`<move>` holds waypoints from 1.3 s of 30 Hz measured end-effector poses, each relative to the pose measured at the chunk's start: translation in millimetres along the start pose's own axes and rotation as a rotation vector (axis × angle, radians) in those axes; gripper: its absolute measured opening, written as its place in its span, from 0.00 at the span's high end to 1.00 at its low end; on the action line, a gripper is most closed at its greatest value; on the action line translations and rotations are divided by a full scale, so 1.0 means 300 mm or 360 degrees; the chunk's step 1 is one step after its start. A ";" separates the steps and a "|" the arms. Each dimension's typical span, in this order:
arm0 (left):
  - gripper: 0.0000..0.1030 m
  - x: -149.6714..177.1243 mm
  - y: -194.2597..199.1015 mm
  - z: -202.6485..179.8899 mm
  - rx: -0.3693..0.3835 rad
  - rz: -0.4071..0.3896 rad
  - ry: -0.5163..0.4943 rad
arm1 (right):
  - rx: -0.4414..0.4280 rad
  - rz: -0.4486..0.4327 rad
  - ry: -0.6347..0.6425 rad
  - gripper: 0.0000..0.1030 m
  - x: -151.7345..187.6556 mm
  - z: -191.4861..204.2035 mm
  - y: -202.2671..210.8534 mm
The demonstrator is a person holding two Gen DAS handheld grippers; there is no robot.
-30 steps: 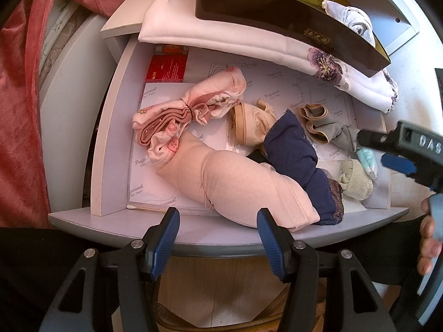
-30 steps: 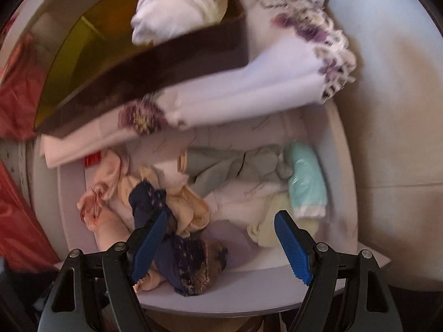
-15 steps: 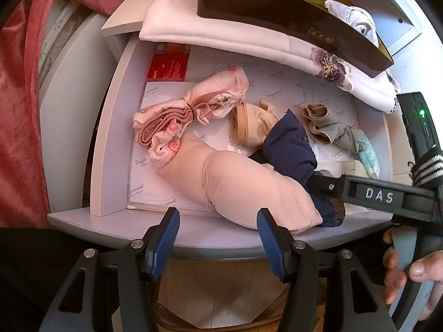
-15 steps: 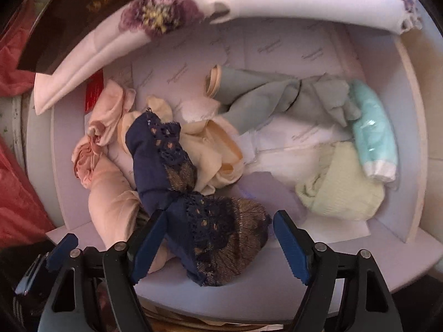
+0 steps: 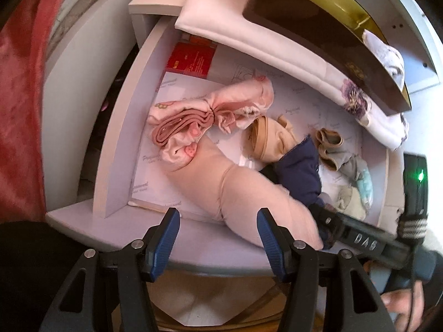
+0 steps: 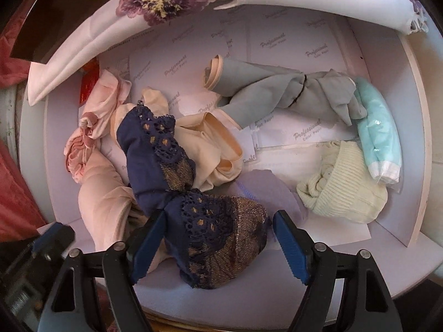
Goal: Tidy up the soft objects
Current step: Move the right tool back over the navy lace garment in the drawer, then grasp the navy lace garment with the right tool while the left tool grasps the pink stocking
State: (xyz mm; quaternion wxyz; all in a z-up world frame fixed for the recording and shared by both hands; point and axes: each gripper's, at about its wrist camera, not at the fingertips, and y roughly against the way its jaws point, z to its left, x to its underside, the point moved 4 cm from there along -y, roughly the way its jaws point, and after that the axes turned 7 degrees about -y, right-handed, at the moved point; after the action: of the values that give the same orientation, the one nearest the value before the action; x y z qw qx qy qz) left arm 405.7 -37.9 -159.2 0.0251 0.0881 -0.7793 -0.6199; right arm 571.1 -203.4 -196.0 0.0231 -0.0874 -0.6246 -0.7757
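Since a second ago your right gripper (image 6: 218, 244) has dropped over the navy lace garment (image 6: 218, 229), fingers spread, straddling its lower end, nothing pinched. Garment: drawer front, long axis from 11 to 5 o'clock, right hand nearer. At 9, pink tights roll (image 5: 249, 202); at 2, cream knit (image 6: 343, 191). Left gripper (image 5: 218, 242): fingers spread, empty, above the drawer (image 5: 116, 149) front edge. Open room: 4 o'clock.
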 end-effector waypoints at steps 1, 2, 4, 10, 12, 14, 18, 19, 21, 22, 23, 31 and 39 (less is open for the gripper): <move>0.43 -0.011 -0.002 0.003 0.0021 0.0009 0.0024 | 0.0004 0.0000 0.0004 0.23 0.001 0.002 -0.001; 0.43 -0.021 -0.004 0.006 0.0028 0.0016 0.0034 | 0.0011 -0.0001 0.0008 0.22 0.001 0.001 -0.001; 0.43 -0.040 -0.017 0.008 0.0044 0.0042 0.0046 | 0.0016 -0.0002 0.0014 0.22 0.001 0.008 -0.009; 0.43 -0.081 -0.076 0.017 0.0141 0.0166 0.0209 | 0.0034 -0.0001 0.0045 0.21 0.008 0.011 -0.015; 0.43 -0.099 -0.095 0.013 0.0173 0.0207 0.0257 | 0.0035 0.0000 0.0051 0.21 0.011 0.009 -0.016; 0.43 -0.113 -0.114 0.010 0.0182 0.0239 0.0326 | 0.0044 -0.0003 0.0064 0.21 0.011 0.014 -0.019; 0.42 -0.128 -0.156 -0.009 0.0136 0.0278 0.0351 | 0.0054 0.0001 0.0087 0.20 0.016 0.021 -0.027; 0.42 -0.128 -0.167 -0.013 0.0105 0.0287 0.0351 | 0.0055 0.0005 0.0093 0.20 0.018 0.023 -0.031; 0.41 -0.128 -0.185 -0.015 0.0073 0.0296 0.0348 | 0.0064 0.0007 0.0102 0.20 0.021 0.029 -0.038; 0.40 -0.126 -0.196 -0.013 0.0066 0.0302 0.0357 | 0.0066 0.0006 0.0105 0.20 0.021 0.031 -0.039; 0.40 -0.127 -0.202 -0.009 0.0067 0.0309 0.0367 | 0.0069 0.0006 0.0110 0.19 0.021 0.033 -0.041; 0.50 -0.102 -0.223 0.013 0.0076 0.0270 0.0240 | 0.0091 -0.0041 0.0152 0.19 0.030 0.051 -0.043; 0.47 -0.047 -0.228 0.019 0.0113 0.0262 0.0214 | 0.0131 -0.0162 0.0302 0.26 0.039 0.129 -0.047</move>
State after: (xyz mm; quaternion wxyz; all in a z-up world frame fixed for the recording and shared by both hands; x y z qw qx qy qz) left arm 426.0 -44.9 -225.8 0.1251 0.0660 -0.8019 -0.5805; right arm 561.8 -161.6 -199.9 0.0464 0.0193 -0.6546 -0.7543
